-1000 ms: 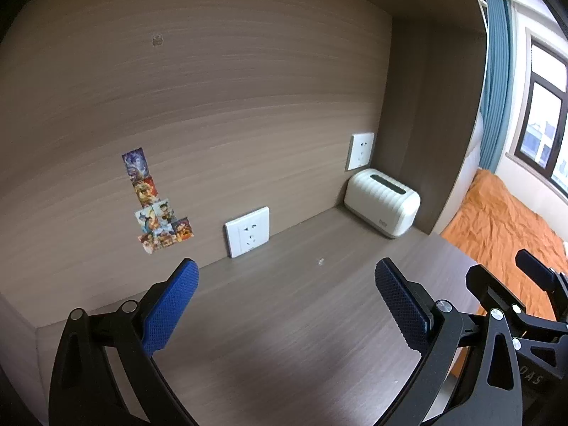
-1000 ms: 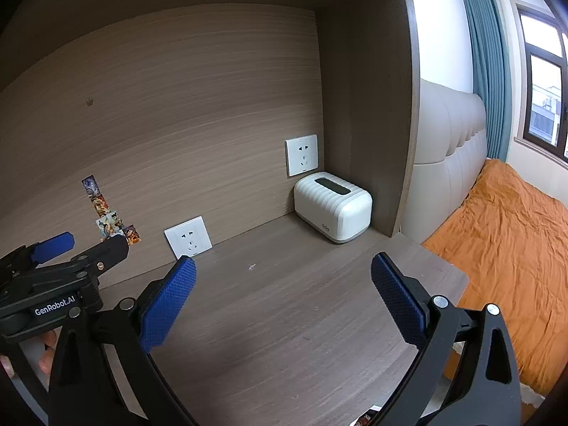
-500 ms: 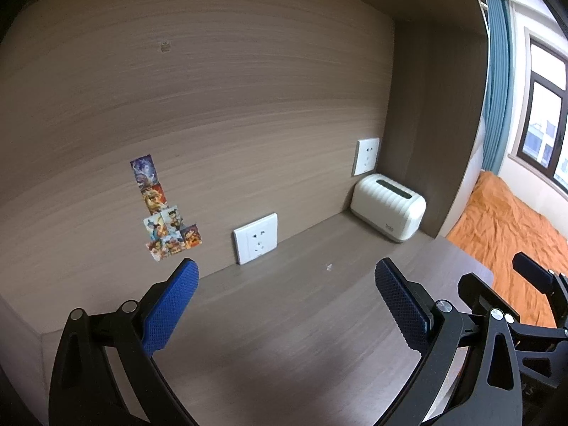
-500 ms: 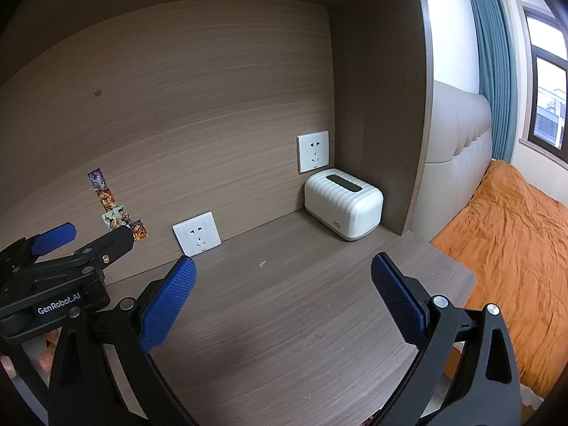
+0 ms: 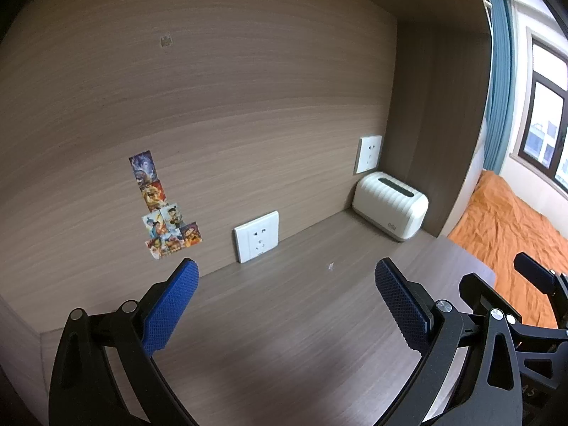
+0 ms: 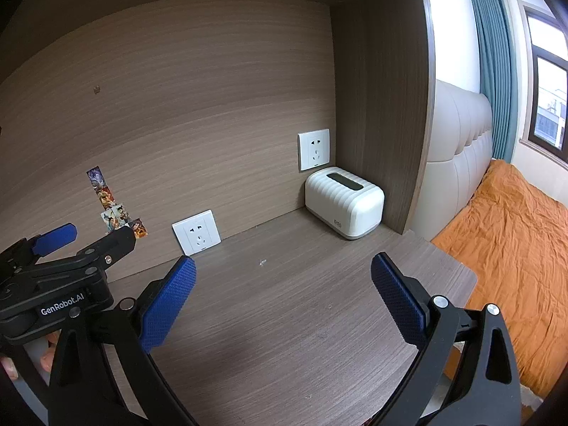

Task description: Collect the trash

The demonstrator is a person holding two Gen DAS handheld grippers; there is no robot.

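Above the desk (image 5: 284, 337), both tongs (image 5: 285, 305) (image 6: 282, 298) gape wide.

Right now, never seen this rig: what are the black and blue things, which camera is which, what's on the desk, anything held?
They are two hand-held grippers, carried by a person, not a robot arm. Each has a fisheye camera looking forward along its blue-padded fingers. The left wrist view shows the left gripper, with the right one at its right edge. The right wrist view shows the right gripper, with the left one at its left edge. Both are open and hold nothing. On the wooden desk stand a white ribbed box in the back corner and a tiny pale scrap, probably the trash. The back panel carries two sockets and some stickers.
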